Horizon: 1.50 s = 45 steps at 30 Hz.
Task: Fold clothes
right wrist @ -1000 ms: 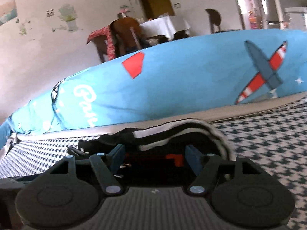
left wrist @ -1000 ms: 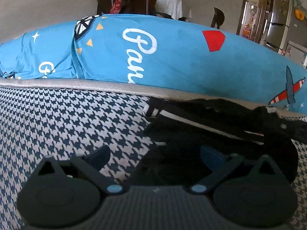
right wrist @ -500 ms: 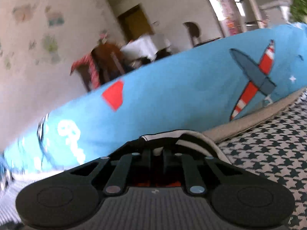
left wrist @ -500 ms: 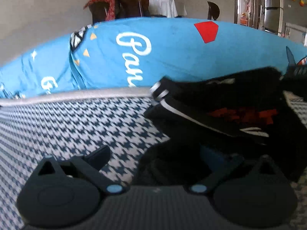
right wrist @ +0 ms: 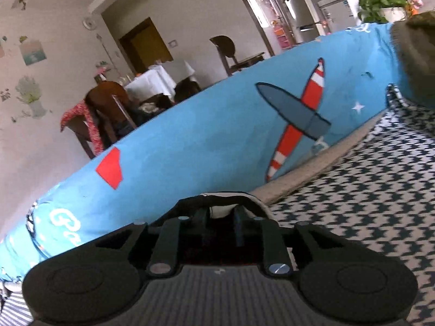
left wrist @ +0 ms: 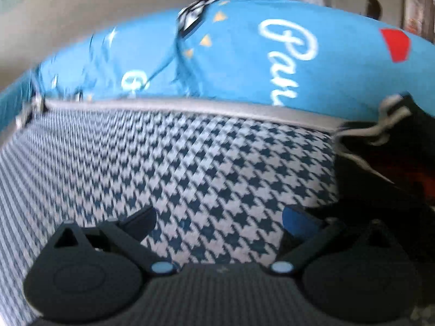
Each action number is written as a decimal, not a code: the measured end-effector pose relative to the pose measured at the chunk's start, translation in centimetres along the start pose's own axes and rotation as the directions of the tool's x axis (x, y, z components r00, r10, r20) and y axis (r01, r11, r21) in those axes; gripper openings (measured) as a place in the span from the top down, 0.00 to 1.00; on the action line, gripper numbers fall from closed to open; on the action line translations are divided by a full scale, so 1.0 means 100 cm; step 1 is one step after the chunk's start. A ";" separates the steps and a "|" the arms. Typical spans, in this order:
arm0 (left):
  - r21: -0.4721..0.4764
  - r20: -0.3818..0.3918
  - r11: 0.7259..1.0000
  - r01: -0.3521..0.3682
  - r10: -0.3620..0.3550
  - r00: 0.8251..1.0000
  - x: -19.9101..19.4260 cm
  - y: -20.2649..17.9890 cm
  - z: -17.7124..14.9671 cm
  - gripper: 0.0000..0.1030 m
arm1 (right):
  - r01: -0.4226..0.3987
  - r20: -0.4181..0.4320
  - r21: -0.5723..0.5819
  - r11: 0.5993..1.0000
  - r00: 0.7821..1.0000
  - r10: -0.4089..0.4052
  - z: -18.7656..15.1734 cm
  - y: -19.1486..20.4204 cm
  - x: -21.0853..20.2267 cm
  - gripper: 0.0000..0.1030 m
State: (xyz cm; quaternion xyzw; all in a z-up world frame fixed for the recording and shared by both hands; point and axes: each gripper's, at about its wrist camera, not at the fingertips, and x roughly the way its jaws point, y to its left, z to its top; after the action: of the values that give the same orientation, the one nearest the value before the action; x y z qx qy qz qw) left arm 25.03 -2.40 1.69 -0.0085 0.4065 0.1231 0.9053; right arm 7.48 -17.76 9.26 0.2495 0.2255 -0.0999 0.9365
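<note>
Gripping the black garment, right claw now lifted; left claw spread, empty.

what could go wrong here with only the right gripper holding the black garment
1. The right gripper is shut on just the striped edge of the black garment; a thin pinch like that could slip free.
2. The left gripper is open over the houndstooth cover, with the garment off to its right. Carried from one point, the cloth may sag and bunch, spoiling the fold.
3. The left view is blurred, so a hurried regrasp there could miss.
</note>
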 end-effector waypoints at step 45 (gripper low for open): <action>0.090 -0.066 0.981 0.172 -0.167 0.984 -0.022 -0.008 -0.028 0.00 | -0.442 -0.330 -0.334 0.832 0.882 0.336 -0.086 0.099 0.003 0.71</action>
State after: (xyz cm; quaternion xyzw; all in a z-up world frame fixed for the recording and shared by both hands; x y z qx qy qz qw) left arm 21.79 -3.97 1.36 -0.0037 0.4358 0.0257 0.8996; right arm 7.47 -4.92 6.63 0.1044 0.3049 0.1757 0.9302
